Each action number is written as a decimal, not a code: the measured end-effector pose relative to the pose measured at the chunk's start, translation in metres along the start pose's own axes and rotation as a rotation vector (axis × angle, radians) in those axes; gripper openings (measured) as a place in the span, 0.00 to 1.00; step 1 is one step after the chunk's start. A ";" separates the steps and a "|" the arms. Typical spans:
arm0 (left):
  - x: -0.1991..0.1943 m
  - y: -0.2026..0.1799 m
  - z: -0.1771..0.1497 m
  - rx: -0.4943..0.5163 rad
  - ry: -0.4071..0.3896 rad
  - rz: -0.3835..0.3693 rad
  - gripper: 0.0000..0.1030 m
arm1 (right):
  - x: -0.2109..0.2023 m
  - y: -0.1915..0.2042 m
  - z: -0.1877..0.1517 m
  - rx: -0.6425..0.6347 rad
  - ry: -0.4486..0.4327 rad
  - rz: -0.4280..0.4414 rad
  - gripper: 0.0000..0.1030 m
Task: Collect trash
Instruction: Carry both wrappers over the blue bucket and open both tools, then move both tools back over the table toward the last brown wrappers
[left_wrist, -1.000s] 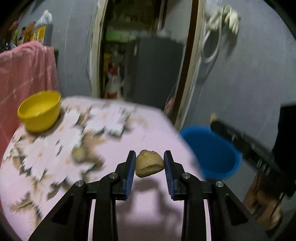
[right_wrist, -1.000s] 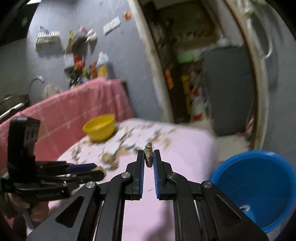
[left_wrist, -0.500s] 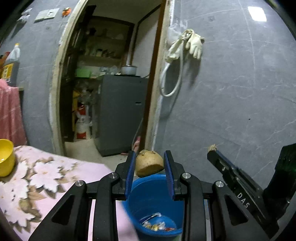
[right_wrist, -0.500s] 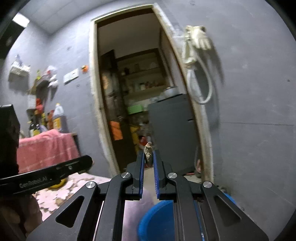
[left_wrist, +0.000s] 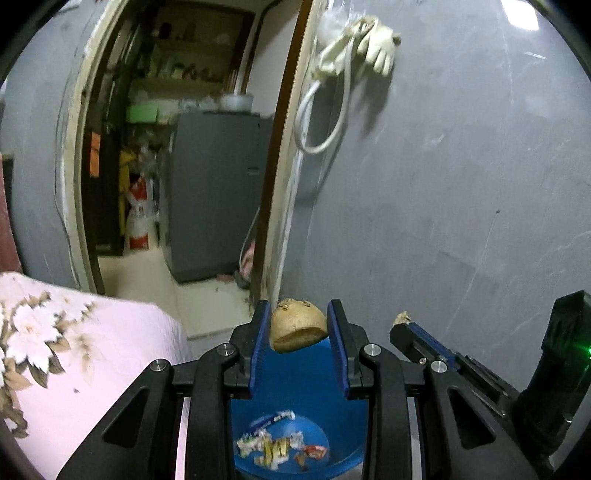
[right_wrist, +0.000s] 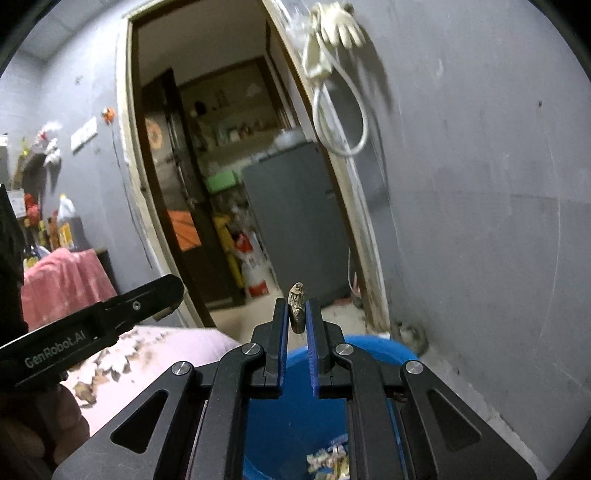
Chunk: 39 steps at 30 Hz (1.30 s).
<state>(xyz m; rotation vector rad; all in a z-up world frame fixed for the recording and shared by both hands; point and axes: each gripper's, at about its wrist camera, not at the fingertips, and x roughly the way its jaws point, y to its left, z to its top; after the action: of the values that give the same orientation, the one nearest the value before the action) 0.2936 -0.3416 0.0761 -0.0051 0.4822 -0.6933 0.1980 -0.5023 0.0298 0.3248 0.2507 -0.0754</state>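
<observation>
At the far left of your left wrist view, the table (left_wrist: 110, 354) with its pink flowered cloth is cut off by the frame edge, so you see only one corner of it. Your left tool (left_wrist: 298, 332) grips a halved potato (left_wrist: 297, 329) between its blue pads, cut face down, directly above the blue bucket (left_wrist: 295, 384). The tool's black arms hide most of the bucket's rim; only the inside wall and part of the bottom show, where a few wrappers (left_wrist: 280, 443) lie, too small and blurred to read. To the right, your right tool (left_wrist: 404, 325) enters side-on with a brown scrap (left_wrist: 402, 316) at its tip; from this angle you cannot see how its pads stand.

In your right wrist view, the left tool (right_wrist: 162, 295) crosses the left edge, its tip and the potato hard to make out. Below it, part of a hand (right_wrist: 40, 428) is dim and cropped. At centre, your right tool (right_wrist: 297, 317) is closed tight on the thin brown scrap (right_wrist: 296, 306), which stands upright between the pads; what it is cannot be told. The bucket (right_wrist: 369, 347) sits under it, mostly covered by the tool. White gloves (right_wrist: 340, 22) and a hose hang blurred on the grey wall at upper right.
</observation>
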 end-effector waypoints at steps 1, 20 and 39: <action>0.005 0.001 -0.003 -0.006 0.021 0.003 0.26 | 0.002 -0.001 -0.001 0.002 0.016 -0.004 0.08; 0.043 0.027 -0.024 -0.112 0.225 0.021 0.42 | 0.025 -0.010 -0.011 0.008 0.175 -0.048 0.24; -0.022 0.045 -0.007 -0.070 -0.008 0.198 0.94 | 0.017 0.000 -0.003 0.003 0.093 -0.060 0.75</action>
<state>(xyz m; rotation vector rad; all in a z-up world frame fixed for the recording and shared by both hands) 0.3036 -0.2920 0.0722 -0.0253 0.4921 -0.4819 0.2139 -0.5021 0.0228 0.3240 0.3523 -0.1200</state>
